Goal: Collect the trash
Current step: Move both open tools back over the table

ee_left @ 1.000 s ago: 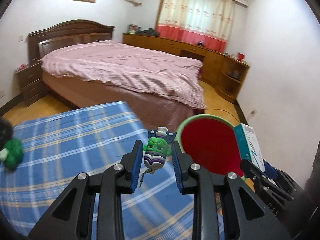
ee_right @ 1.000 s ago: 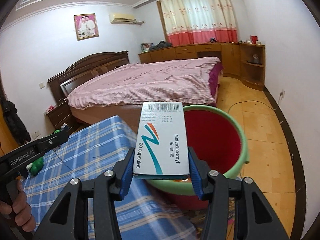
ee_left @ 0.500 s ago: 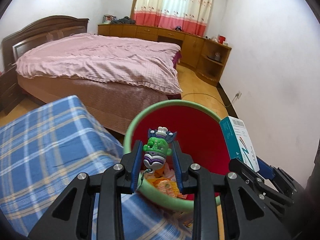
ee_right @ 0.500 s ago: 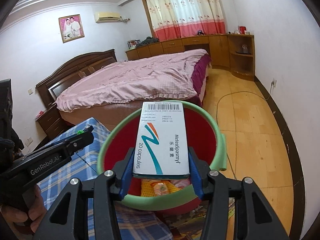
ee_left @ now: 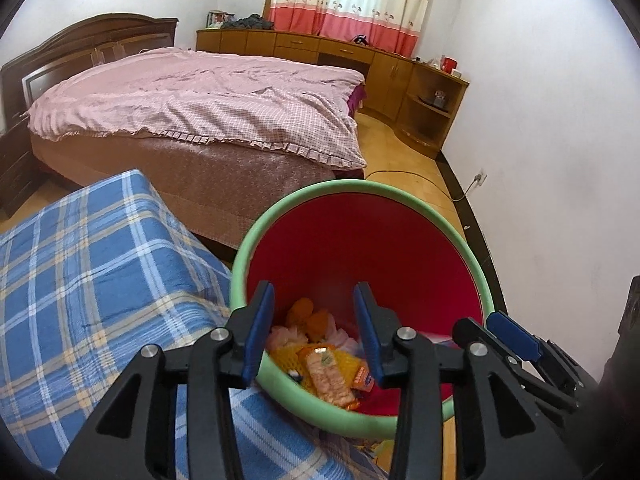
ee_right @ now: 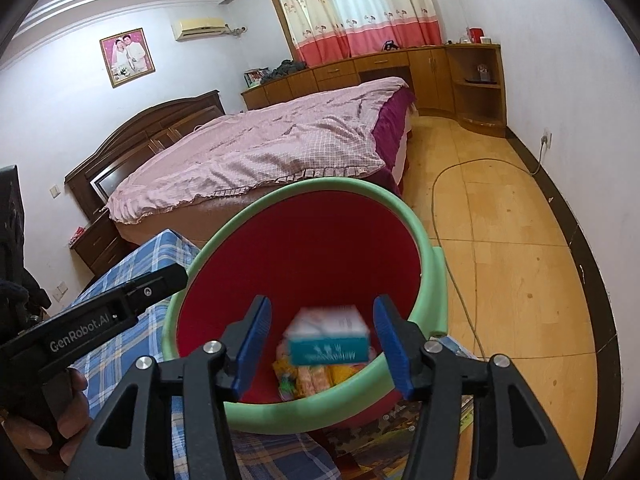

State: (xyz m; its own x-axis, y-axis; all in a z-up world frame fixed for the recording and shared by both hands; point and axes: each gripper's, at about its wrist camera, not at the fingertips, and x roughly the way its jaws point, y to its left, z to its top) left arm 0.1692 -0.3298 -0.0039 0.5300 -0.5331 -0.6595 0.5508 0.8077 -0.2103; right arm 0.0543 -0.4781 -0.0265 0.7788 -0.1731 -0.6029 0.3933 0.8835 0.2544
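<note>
Released cardboard box [ee_right: 329,340], blurred, above round bin [ee_right: 432,276]

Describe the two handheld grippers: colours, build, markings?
Both match. The left gripper and right gripper have black plastic linkage arms with triangular cutouts, silver pivot bolts and blue finger pads. The left one's body carries white "GenRobot.AI" lettering. No cables visible.

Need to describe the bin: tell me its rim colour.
The bin's rim is pale green and the inside is red; the right wrist view shows it best.

"GenRobot.AI" stands on the left hand-held gripper [ee_right: 168,280].
</note>
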